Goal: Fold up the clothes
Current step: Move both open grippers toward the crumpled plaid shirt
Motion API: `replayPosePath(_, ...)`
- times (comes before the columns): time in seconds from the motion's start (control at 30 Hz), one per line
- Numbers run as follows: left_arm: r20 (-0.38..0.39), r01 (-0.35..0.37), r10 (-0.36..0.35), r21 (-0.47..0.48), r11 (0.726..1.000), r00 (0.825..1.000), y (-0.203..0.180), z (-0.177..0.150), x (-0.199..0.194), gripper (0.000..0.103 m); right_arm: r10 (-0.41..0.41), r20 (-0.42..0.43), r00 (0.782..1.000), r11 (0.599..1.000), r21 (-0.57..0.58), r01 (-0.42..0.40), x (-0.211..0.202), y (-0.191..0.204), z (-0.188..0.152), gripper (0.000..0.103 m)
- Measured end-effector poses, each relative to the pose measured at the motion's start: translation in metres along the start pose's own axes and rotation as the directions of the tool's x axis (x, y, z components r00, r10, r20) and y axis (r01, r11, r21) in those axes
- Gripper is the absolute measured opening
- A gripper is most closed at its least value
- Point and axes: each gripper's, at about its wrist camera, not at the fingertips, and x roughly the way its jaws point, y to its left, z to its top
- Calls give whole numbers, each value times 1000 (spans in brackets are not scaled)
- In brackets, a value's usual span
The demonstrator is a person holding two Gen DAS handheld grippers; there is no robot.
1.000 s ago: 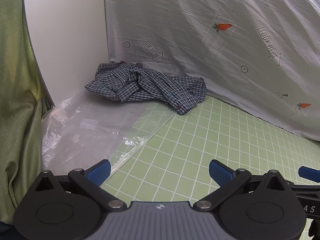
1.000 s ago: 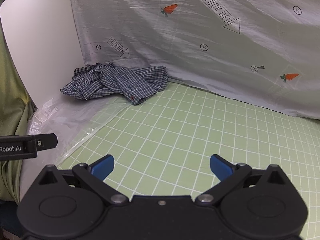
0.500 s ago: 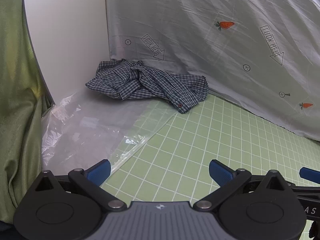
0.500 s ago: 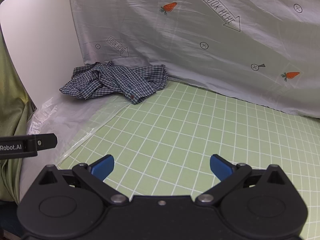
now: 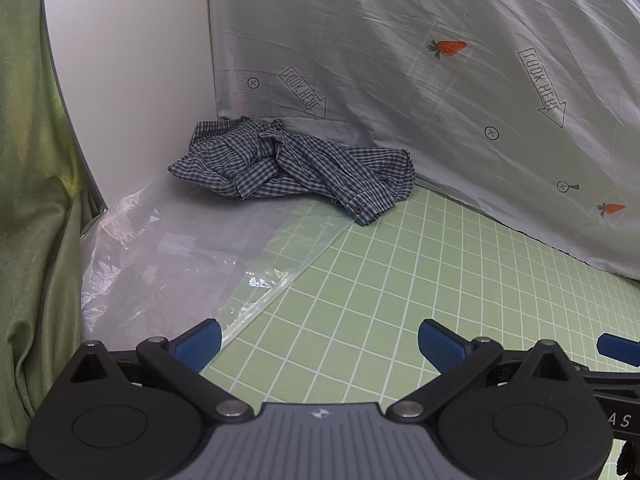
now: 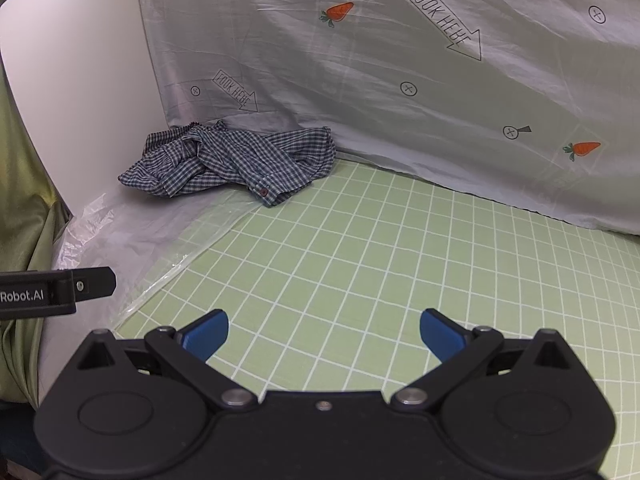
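Not much has changed from a second ago: both cameras have crept a touch closer to the far corner, so the crumpled shirt sits slightly lower in each view, and that's about it.

The plaid shirt is bunched in a heap at the back left of the worktop, pressed against the foot of the grey backdrop sheet with its carrots and "LOOK HERE" arrows, and just beside the white panel. One cuff with a dark red button hangs forward onto the green grid mat. The shirt's left half lies on a wrinkly clear plastic sheet that runs down the left edge of the mat. A green curtain hangs further left.

The left gripper hovers low over the front of the mat with its jaws spread wide and nothing between the blue pads, well apart from the shirt. The right gripper is the same: jaws wide, empty, over bare mat, well short of the shirt. In the right wrist view a bit of the left gripper's body pokes in at the left edge.
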Motion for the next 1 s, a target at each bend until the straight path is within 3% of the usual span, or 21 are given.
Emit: replayPosePath(1.0, -25, 18, -17, 23, 1000, 1000, -3, 19, 22, 103, -3, -16, 1000, 1000, -10, 3, 15, 0, 9, 103)
